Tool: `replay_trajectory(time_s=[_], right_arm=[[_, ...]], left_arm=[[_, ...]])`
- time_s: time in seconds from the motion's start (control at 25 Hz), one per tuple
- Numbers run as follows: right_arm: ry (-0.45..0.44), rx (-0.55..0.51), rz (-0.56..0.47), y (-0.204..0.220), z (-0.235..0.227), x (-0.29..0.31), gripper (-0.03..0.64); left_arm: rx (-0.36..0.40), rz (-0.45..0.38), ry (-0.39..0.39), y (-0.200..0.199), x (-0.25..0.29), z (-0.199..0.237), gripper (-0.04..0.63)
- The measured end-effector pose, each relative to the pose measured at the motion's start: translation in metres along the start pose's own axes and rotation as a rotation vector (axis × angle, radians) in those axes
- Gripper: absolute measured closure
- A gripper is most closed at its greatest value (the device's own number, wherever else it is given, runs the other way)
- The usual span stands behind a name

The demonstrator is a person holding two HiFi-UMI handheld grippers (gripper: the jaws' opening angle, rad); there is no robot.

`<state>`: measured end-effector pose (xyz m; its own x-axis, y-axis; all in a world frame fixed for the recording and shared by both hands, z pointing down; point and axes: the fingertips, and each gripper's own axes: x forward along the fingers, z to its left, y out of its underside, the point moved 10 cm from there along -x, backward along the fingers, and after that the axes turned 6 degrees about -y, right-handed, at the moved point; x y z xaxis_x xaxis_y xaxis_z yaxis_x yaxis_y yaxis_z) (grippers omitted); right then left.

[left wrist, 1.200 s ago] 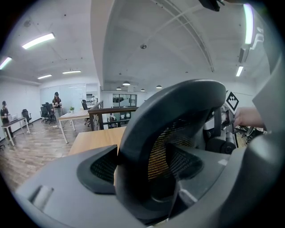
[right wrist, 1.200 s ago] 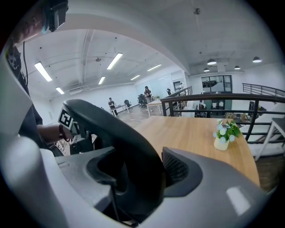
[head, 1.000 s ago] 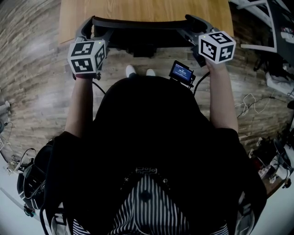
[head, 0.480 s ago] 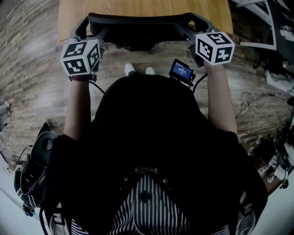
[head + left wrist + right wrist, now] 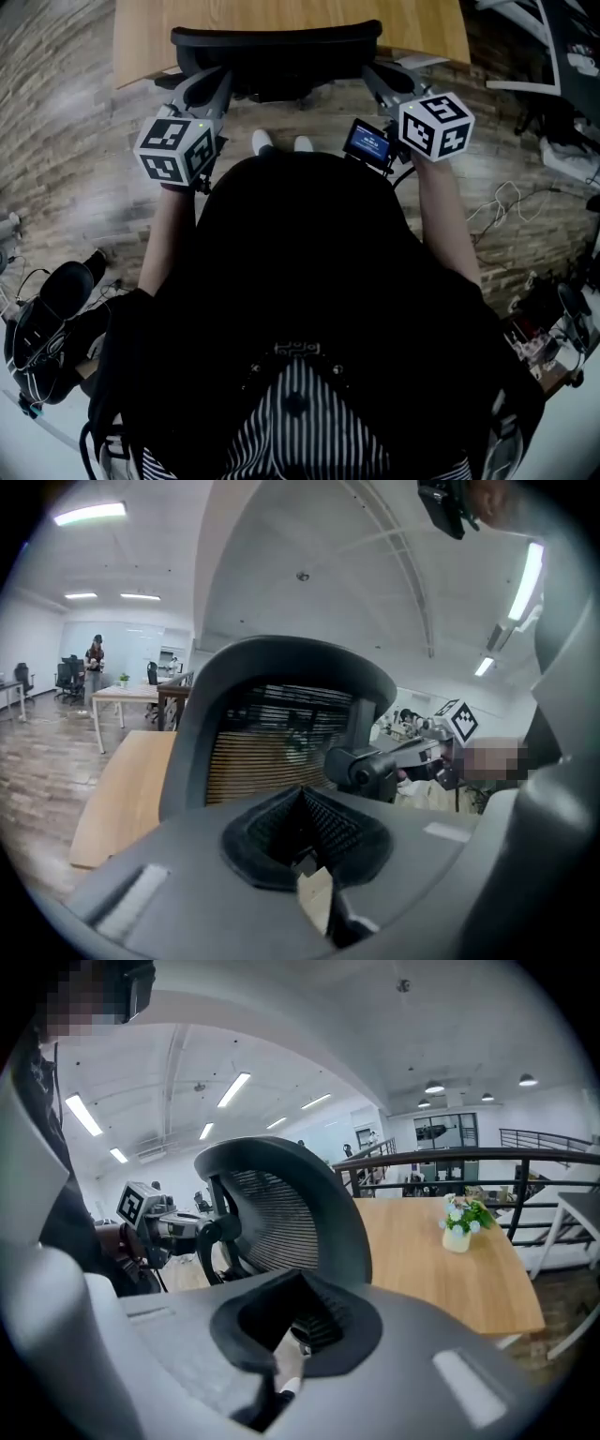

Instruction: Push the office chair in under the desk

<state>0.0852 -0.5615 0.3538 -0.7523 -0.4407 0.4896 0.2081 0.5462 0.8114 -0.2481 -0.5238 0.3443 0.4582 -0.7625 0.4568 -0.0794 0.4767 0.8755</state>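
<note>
The black mesh office chair stands with its back against the edge of the wooden desk, its seat hidden beneath. My left gripper hangs just short of the chair back's left side, its jaws closing together on nothing. My right gripper is just off the right side, jaws likewise closing on nothing. In the left gripper view the chair back rises beyond my meeting pads. The right gripper view shows the chair back with the desk top behind.
A small potted plant sits on the desk. Black shoes and cables lie on the wood floor at left. More cables and a metal frame are at right. A small lit screen hangs by my right forearm.
The chair back has slid farther in against the desk. Both grippers have come off its sides and drawn back toward me, and their jaws have gone from wide to closed.
</note>
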Motion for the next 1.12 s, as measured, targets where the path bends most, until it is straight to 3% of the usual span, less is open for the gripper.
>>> replay_trajectory(time_s=[0.2,0.32,0.64,0.8,1.12], right_arm=[[-0.039,-0.032,-0.014,-0.008,0.012,0.000,0.617],[-0.069,-0.067,-0.019,-0.014,0.023,0.000,0.617],[-0.106,-0.083,-0.035,-0.019,0.034,0.003,0.618],[-0.109,-0.077,-0.038,-0.019,0.033,0.004,0.617],[-0.086,-0.075,-0.044,-0.020,0.031,0.001,0.618]], left_arm=[[-0.010,-0.074,0.123,-0.007,-0.004,-0.012,0.591],[0.041,-0.088,0.163,-0.011,-0.006,-0.023,0.591],[0.110,-0.141,0.179,-0.027,-0.012,-0.035,0.592],[0.143,-0.191,0.224,-0.036,-0.017,-0.043,0.592],[0.169,-0.183,0.245,-0.035,-0.018,-0.047,0.592]])
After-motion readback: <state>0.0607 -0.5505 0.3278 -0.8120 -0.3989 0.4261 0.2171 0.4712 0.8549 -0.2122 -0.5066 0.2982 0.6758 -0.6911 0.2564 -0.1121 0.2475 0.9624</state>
